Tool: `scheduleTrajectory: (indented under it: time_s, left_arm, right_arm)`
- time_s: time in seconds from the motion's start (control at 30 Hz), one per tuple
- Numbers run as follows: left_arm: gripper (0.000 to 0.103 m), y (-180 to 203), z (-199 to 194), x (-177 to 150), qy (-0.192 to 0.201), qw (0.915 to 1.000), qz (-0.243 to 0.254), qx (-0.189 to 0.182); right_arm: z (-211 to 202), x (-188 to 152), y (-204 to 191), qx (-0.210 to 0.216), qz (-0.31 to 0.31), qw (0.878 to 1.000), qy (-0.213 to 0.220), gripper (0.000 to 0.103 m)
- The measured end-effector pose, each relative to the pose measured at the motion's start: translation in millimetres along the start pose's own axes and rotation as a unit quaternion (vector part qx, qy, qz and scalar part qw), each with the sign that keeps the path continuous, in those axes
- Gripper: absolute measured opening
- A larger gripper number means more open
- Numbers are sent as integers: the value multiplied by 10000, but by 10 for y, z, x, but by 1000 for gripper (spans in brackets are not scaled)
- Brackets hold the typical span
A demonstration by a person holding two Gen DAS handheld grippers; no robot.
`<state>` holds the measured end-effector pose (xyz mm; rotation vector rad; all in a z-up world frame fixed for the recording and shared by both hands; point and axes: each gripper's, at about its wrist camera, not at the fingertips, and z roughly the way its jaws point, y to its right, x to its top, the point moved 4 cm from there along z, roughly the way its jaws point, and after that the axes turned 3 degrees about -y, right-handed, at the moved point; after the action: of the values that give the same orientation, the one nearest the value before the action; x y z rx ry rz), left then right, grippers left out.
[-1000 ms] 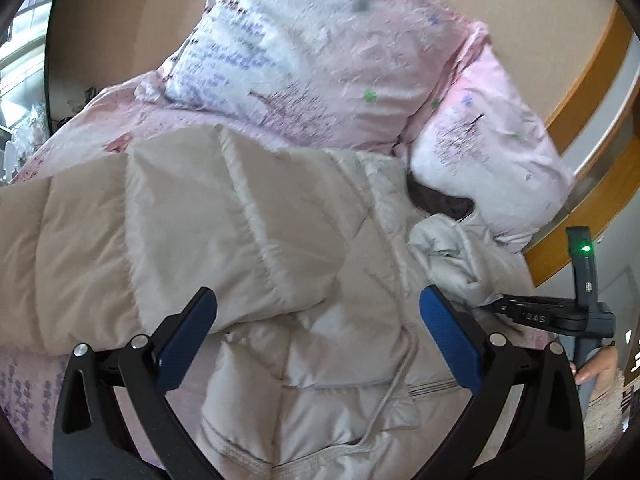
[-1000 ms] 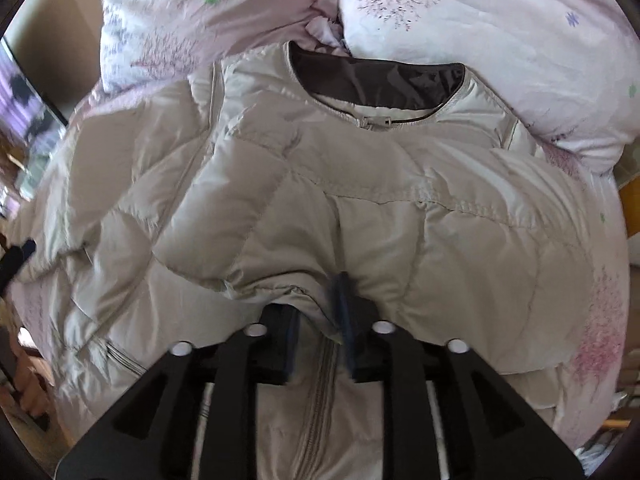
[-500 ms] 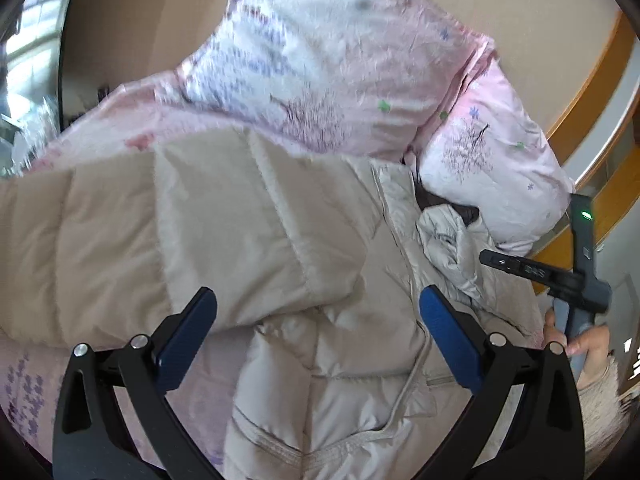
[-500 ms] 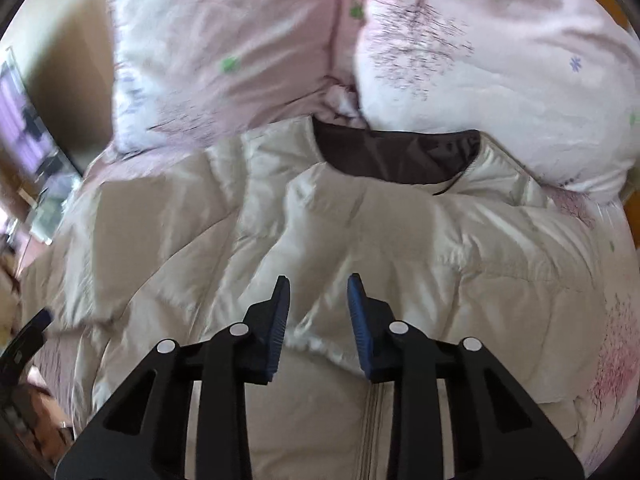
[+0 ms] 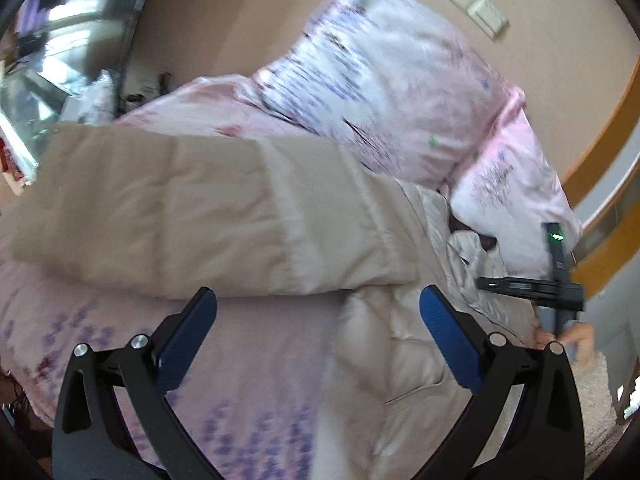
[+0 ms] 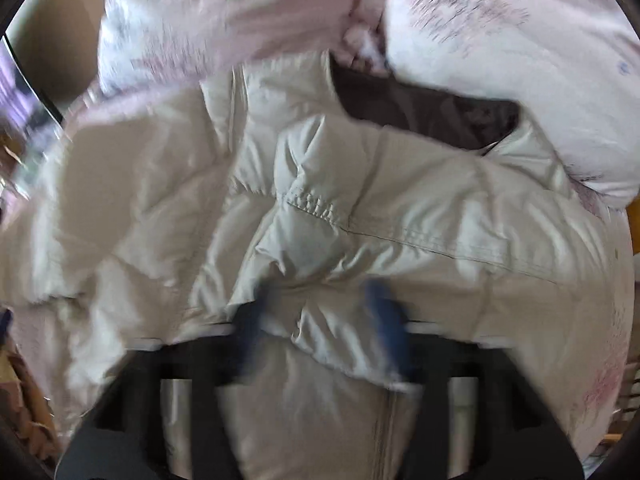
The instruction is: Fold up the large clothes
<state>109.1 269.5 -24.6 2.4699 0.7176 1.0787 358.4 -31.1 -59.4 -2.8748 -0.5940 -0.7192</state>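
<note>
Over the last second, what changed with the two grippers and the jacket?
The right gripper let go of the jacket; its jaws are opening, with folded fabric lying between them. The left gripper swung sideways off the jacket body toward the spread sleeve. The left jaws remain open and empty; the pillows are unmoved.

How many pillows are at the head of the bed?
2: one pillow leans on the wall behind the jacket's outstretched sleeve; the other pillow sits beside it, by the collar. More may be hidden.

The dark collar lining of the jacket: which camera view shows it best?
The right wrist view. There the dark collar lining lies open across the neck of the beige jacket, below the pillows. The left wrist view shows only a small dark sliver beside a pillow.
</note>
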Motion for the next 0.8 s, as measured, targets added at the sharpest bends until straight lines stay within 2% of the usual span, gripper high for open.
scheduleTrajectory:
  time_s: [0.03,0.1,0.23,0.27,0.3,0.33,0.47,0.53,0.63,0.7,0.73,0.8]
  left_arm:
    - [101,-87,-40,-13,16,9999,-82,104]
    - [101,-292,-45,-23,-199,9987,-367,290]
    - [101,-704,-9,-39,-361,9913,-1161,508]
    - [101,-827,-2,-43,-343,9871,-1477,519]
    - [101,-907,-23,-50,-274,9849,-1651,445]
    - [101,-963,-57,-42,-137,9826,-1819,353]
    - [100,-1182,-155,25,160,9707,-2350,480]
    - [98,-1275,-179,48,305,9633,-2634,407]
    - [83,-1417,-188,91,471,9533,-2944,474]
    - [61,-1524,-171,97,550,9436,-3234,448]
    - [56,-1580,-169,94,592,9388,-3367,411]
    - [27,-1689,-139,90,579,9303,-3601,390]
  right_arm:
    - [-114,-12,10,16,-35,9999,169,102]
    - [-380,-74,-12,67,-120,9985,534,102]
    - [-729,-168,60,936,326,9905,951,102]
    - [-741,-180,54,1151,336,9891,857,102]
    - [-705,-205,20,1449,193,9879,520,102]
    - [-687,-208,7,1519,120,9878,329,102]
    - [-630,-268,83,1416,416,9890,88,102]
    - [-638,-300,101,1563,494,9865,55,102]
    - [-671,-368,134,1730,564,9833,66,102]
    - [-698,-427,173,1807,586,9818,26,102]
    - [-723,-458,186,1797,586,9820,15,102]
    - [-730,-509,232,1720,584,9834,9,102]
